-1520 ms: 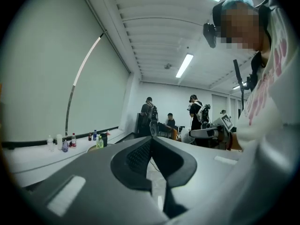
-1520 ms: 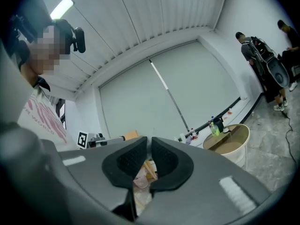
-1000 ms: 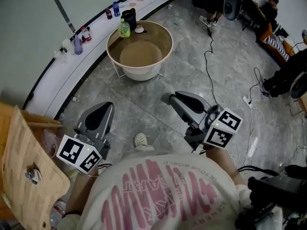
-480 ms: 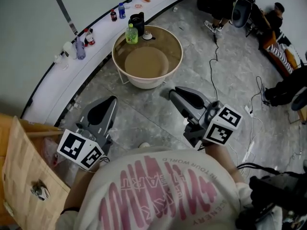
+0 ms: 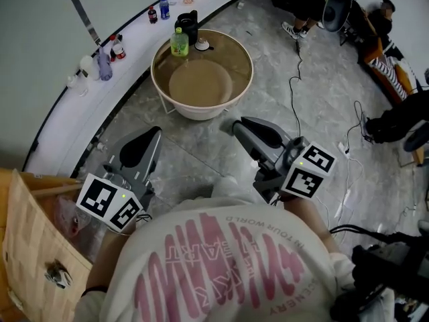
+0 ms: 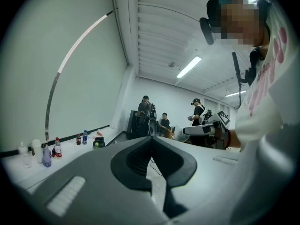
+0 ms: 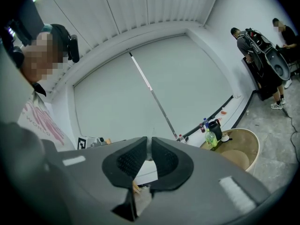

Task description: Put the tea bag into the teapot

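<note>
While both my grippers point toward the round table (image 5: 245,79) at twelve o'clock, neither holds anything. My left gripper (image 6: 151,137) has its jaws pressed together. My right gripper (image 7: 149,143) keeps a thin slit between its jaws, with only pale wall showing through.

A black teapot (image 5: 187,25) stands at the table's eleven o'clock rim, with a green bottle (image 5: 177,43) just beside it at its seven o'clock. The tea bag I cannot pick out. A small white thing (image 5: 202,44) at the pot's four o'clock may be it or a saucer; it is too small to tell.

I expect a tea bag to be feather-light, limp and easily torn, so I would pinch its tag or top fold lightly. Whether the pot's lid is on is also too small to tell.
</note>
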